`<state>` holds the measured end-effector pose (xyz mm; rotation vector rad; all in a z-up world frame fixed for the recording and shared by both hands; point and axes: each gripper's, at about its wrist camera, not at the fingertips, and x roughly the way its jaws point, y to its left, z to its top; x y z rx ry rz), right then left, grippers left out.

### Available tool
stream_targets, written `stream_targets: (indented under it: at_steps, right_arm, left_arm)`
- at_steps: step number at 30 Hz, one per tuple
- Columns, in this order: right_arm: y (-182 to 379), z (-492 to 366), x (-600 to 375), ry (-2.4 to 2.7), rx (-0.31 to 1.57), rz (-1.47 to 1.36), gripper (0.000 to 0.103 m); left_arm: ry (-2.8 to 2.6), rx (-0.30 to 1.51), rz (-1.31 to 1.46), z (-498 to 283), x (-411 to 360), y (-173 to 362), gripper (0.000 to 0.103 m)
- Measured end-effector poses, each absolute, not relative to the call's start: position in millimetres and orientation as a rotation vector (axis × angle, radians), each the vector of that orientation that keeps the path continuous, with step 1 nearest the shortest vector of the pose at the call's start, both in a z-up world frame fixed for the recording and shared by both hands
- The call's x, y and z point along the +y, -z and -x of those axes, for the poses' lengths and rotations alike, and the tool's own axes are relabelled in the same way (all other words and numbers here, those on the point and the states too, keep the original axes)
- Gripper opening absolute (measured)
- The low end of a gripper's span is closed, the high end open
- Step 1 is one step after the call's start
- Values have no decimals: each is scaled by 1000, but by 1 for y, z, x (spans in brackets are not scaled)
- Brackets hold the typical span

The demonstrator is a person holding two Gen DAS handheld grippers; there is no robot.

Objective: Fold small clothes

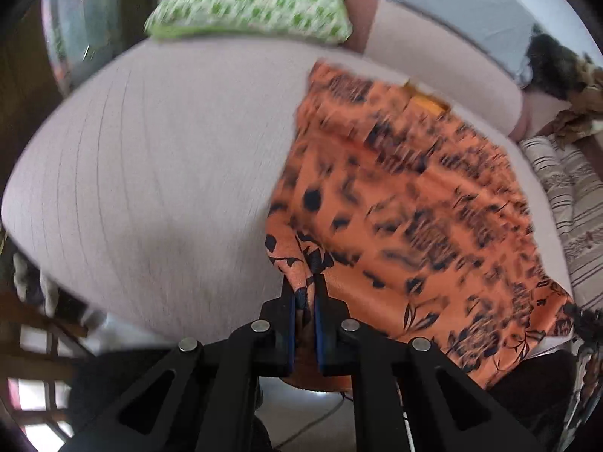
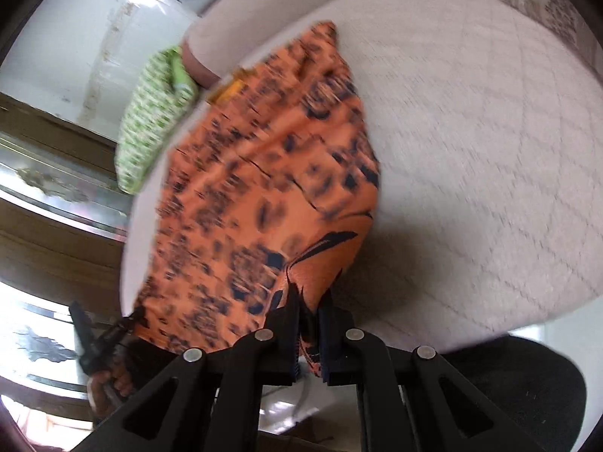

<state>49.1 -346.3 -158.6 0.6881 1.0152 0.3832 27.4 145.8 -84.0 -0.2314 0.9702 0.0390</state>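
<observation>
An orange garment with a dark floral print [image 1: 407, 203] lies spread on a pale quilted bed [image 1: 150, 173]. My left gripper [image 1: 304, 293] is shut on the garment's near left corner, at the bed's near edge. In the right wrist view the same garment [image 2: 264, 188] stretches away over the bed [image 2: 471, 150]. My right gripper [image 2: 309, 312] is shut on its near right corner. The left gripper [image 2: 88, 339] shows at the lower left of that view, at the garment's other near corner. A yellow patch [image 1: 427, 103] shows at the garment's far end.
A green-and-white patterned pillow [image 1: 252, 3] lies at the far side of the bed. A grey cloth [image 1: 471, 11] and a dark furry item [image 1: 554, 64] lie at the far right. A striped mattress [image 1: 573, 203] runs along the right. Wooden furniture [image 2: 56, 233] stands left.
</observation>
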Motion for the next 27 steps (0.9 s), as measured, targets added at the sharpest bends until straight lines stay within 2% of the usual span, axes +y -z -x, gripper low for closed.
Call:
stream_targets:
  at_steps: [7,10,11,12,13,14,15,16,17,19,22,27]
  right_arm:
    - [73,-114,-367,-525,784,-778,8]
    - [46,-172,-383,-526,692,-802,8]
    - [45,-200,-385,-511,665,-835,12]
    - [51,-227,-390,-496,650,-873,12]
    - [59,-248,-392,-484,649,-884,14]
    - [73,-277,-393,-460,664,-885,29]
    - [89,-299,-392,-427,692,-888,44]
    - [105,-313,-390,-368,737,-870,71]
    - [122,-320,-387,-264,790,-838,71]
    - [139,-307,-382,-273,780,-844,71]
    - [144,-254,-365,-273,755,-723,71]
    - [165,-191,-333,-341,836,-711,71]
  left_arm:
    - [57,756,295,-105,150,-14,9]
    - [17,685,308,-172,154,-28,13]
    - [-41,655,294,-201,155,-23,16]
    - [-83,639,288,-221,157,-15,34]
    - [-135,626,277,-256,159,3,70]
    - [-159,652,264,-277,163,17,80]
    - [-193,701,256,-293,166,34,81]
    - [-231,799,280,-307,174,57,78]
    - [-230,831,315,-308,179,67,78]
    - [-229,805,325,-289,188,74,79]
    - [-221,750,288,-243,192,70,79]
    - [-117,825,423,-172,186,90,79]
